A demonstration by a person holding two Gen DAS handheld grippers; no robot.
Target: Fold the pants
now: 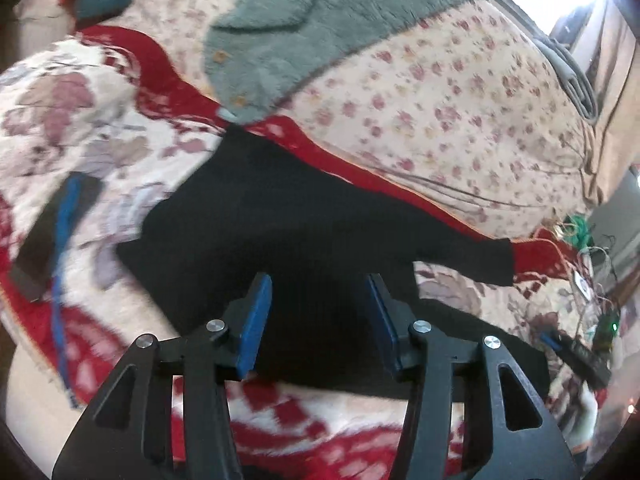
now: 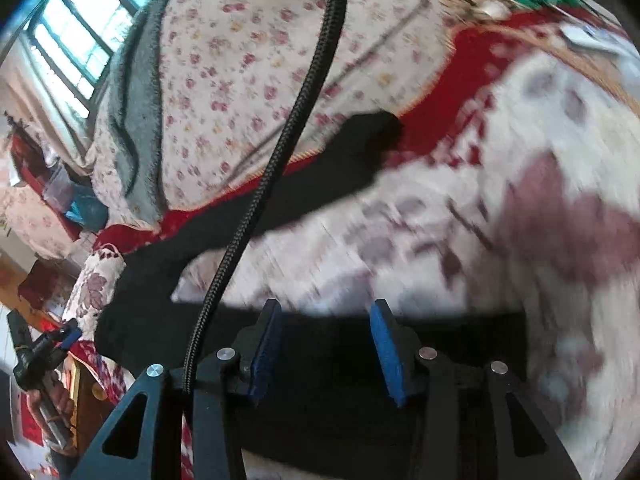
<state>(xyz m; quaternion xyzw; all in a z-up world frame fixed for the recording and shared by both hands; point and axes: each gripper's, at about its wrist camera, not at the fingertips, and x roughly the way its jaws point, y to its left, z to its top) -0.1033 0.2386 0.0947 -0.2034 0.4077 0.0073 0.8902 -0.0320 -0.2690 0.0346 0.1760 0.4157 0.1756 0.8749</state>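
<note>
Black pants lie spread on a bed, on a blanket patterned in red and white with mauve flowers. In the left wrist view, the left tongs stand open above the broad part of the pants, blue pads apart with only dark cloth seen behind the gap and nothing clamped between them. One pant leg runs away to the right and ends in a hem resting on the red border of the blanket. Beyond the blanket lies a cream sheet dotted with small pink flowers, and on it a teal fleece garment with small brown buttons. A second pair of blue-padded tongs shows at the far right edge of this view, small and blurred. In the right wrist view, the right tongs are likewise open, blue pads apart over a dark band of the pants, holding nothing. A black braided cable crosses this view from the top down to the tongs. The blanket here is smeared by motion blur, so whether the pads touch the cloth is hard to judge. A bright window sits at upper left.
</note>
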